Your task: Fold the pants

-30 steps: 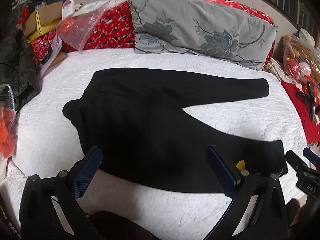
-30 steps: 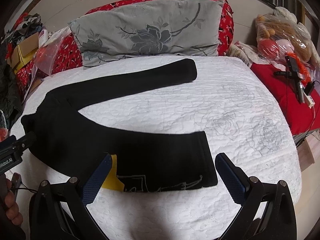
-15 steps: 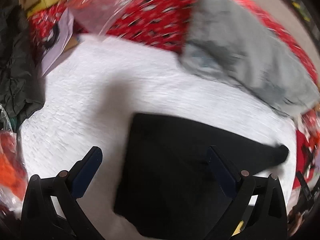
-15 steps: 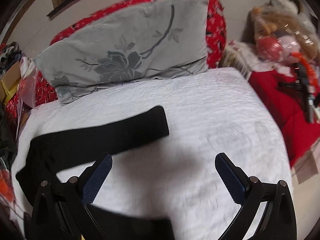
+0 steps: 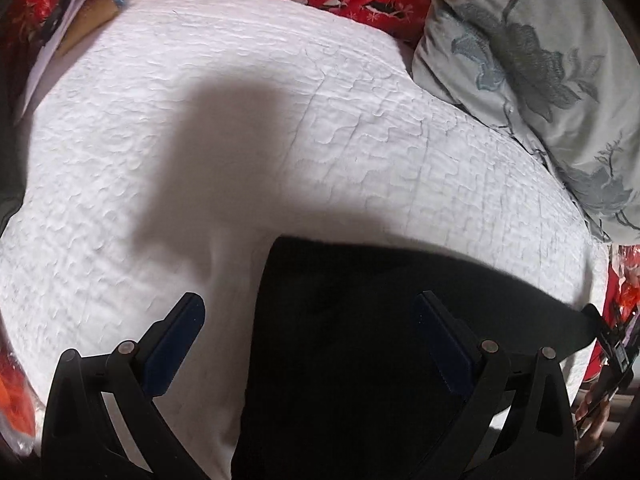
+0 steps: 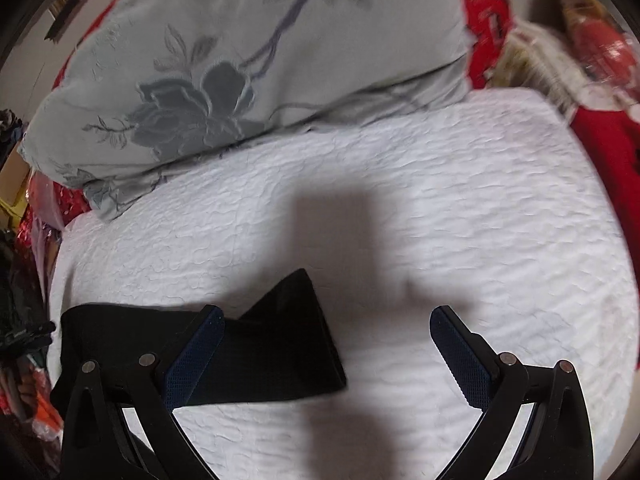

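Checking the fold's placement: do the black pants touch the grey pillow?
Apart. The right wrist view shows bare white quilt between the black pants and the grey pillow.

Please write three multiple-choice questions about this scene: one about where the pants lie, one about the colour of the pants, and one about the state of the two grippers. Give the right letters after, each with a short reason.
1. Where do the pants lie?
A. on the pillow
B. on the white quilt
C. on the floor

2. What colour are the pants?
A. black
B. red
C. grey

3. How do the jaws of both grippers stand?
A. shut on cloth
B. one open, one shut
C. both open, holding nothing

Key: 1 B, the pants rest flat on the quilt, apart from the pillow. 2 A, the cloth is black in both views. 3 C, the left gripper and the right gripper show wide gaps with nothing clamped.
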The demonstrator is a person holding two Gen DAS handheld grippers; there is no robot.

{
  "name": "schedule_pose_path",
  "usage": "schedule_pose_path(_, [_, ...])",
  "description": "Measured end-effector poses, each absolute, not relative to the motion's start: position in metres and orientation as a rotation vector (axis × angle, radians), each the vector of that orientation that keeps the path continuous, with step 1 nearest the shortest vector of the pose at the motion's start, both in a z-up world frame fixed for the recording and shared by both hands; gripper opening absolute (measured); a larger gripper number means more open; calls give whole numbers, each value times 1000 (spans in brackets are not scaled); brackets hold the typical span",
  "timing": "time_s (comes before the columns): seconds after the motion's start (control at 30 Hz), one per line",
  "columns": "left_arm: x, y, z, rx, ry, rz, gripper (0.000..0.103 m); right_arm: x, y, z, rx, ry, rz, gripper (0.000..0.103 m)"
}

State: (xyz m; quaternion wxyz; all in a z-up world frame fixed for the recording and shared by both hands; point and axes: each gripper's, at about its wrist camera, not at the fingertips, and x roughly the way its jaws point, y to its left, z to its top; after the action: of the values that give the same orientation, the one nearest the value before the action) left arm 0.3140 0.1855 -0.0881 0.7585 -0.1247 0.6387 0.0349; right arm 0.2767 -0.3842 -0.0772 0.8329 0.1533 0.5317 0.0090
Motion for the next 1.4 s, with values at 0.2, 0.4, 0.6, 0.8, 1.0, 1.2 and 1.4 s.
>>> schedule_pose_path(0.2, [332,183,-109,-321,1444,52,103,290,-372,-96,328,1194,92,75])
schedule_pose_path(0.4, [335,175,-103,-282,1400,108,41,285,-351,-91,226,1186,115,25])
schedule_pose_path(0.6, [319,175,-71,-307,1316,116,31,272,-346,-71,221,1137,103,12])
schedule_pose_path(0.8, [279,170,-19,-288,1188,92,31,241,-349,-39,298,1041,138,12])
schedule_pose_path(1.0, [220,168,9,-336,1098,73,31,189,-350,-12,344,949,177,12])
schedule_pose_path(1.2, [149,184,-17,-402,1106,49,31,115,-351,-24,385,952,206,12])
schedule_pose_path(1.4, [103,214,-76,-425,1232,141,31,46,-349,-66,423,1031,224,15])
